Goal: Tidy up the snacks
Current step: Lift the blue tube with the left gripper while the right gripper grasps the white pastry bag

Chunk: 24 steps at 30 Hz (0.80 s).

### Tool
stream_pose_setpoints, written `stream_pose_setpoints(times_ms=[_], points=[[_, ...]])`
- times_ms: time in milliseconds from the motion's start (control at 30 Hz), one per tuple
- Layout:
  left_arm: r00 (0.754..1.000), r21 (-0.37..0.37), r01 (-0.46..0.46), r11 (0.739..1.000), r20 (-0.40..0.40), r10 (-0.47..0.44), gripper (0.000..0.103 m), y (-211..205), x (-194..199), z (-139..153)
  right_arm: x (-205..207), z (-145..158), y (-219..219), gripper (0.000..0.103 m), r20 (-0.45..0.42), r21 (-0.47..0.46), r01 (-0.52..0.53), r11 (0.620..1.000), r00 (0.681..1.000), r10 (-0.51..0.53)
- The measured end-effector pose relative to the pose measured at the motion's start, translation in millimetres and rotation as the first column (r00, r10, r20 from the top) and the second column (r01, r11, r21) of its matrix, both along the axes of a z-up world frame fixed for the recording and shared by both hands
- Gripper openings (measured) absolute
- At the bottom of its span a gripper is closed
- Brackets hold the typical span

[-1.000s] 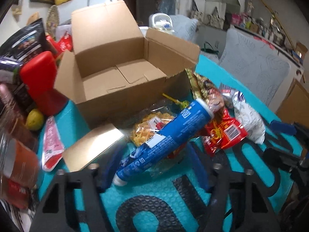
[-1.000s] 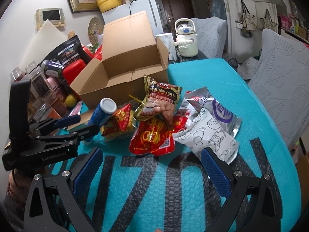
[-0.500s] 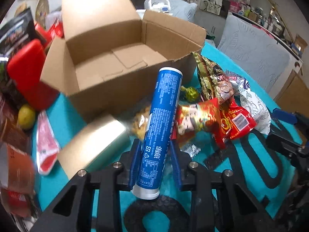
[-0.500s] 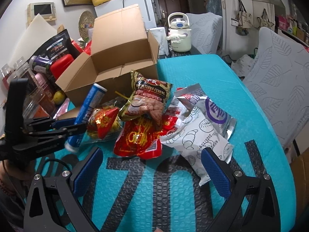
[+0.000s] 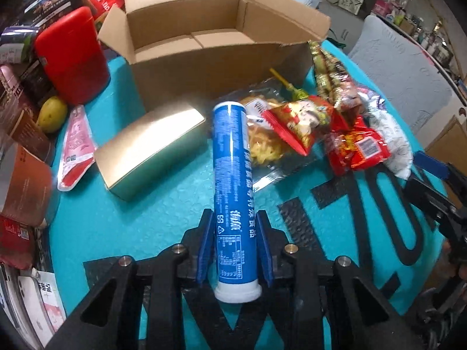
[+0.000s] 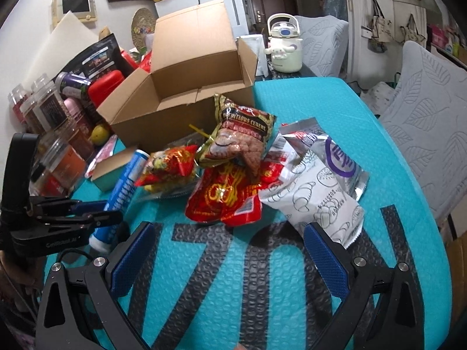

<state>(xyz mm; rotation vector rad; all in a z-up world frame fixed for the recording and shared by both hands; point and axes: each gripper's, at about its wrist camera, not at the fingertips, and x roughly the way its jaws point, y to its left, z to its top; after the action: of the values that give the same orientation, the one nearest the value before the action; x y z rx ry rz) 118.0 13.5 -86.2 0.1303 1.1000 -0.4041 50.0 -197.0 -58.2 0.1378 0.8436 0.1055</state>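
Your left gripper [image 5: 235,242] is clamped on the blue tube [image 5: 233,180] at lower centre of its view, just in front of the open cardboard box [image 5: 204,38]. Your right gripper [image 6: 230,259] stands apart over the teal counter [image 6: 321,110], below the snack packets [image 6: 233,186].

Front of table: bare teal mat [image 6: 221,297], nothing parked there.
Middle: blocked by the snack bag pile [image 6: 233,175], which touches the cardboard box [image 6: 186,87].
Box top: flaps open, inside seen empty, so it's reachable from above.
Left edge: crowded by jars [image 6: 43,110] and red container [image 5: 70,55].
Beside the box: gold box [image 5: 151,145] is in the way.
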Motion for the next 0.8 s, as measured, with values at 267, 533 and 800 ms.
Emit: stream_pose_setpoints(times_ms=[267, 533, 800], points=[[0.997, 0.070, -0.014, 0.997, 0.075, 0.008, 0.029, -13.2, 5.0, -17.7, -4.6, -5.9, -10.8, 0.103, -0.010, -0.040, 0.058, 0.997, 0.998, -0.059], [0.995, 0.012, -0.020, 1.000, 0.094, 0.019, 0.028, -9.8, -14.9, 5.3, -9.2, -1.5, -27.1, 0.103, 0.030, -0.078, 0.139, 0.987, 0.990, -0.137], [0.988, -0.036, -0.007, 0.999, 0.155, 0.012, 0.028, -23.4, -29.4, 46.9, -1.7, 1.4, -39.2, 0.103, 0.053, -0.055, 0.135, 0.989, 0.990, -0.132]])
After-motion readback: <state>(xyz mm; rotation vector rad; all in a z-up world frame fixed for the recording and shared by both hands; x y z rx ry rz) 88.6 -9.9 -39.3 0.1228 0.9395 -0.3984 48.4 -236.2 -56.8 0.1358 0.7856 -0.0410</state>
